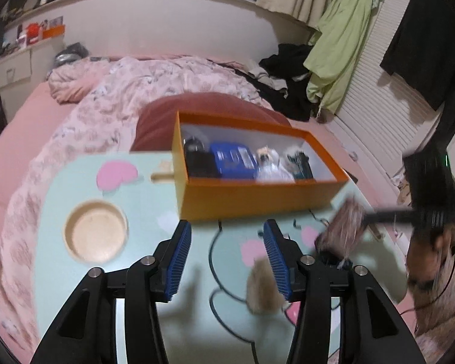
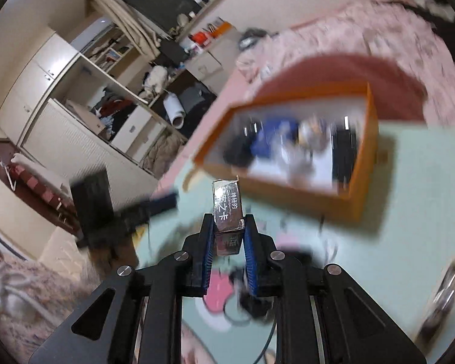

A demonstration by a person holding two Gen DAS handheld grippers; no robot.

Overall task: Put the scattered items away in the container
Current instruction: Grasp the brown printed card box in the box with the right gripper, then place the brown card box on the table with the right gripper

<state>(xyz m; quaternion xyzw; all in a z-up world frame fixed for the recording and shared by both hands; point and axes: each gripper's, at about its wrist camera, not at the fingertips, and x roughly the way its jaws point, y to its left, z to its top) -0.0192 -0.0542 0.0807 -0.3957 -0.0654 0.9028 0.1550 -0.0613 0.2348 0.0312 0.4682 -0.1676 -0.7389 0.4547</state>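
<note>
Orange box [image 1: 257,195] on worktop [image 1: 136,273], part-filled.
Right tool [image 2: 227,227] clamps a small silver carton [image 2: 227,206] nr the box; left tool [image 1: 227,261] half-open, empty (frames blurry).

one orange box [image 1: 251,195], one silver pack [image 2: 227,203]

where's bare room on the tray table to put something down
Free: the mint tray table between the round cup recess and the orange box, and the strip between the left tool and the box. Crowded: inside the box, and the near right, with a furry item and the right tool holding a small silver box.
</note>
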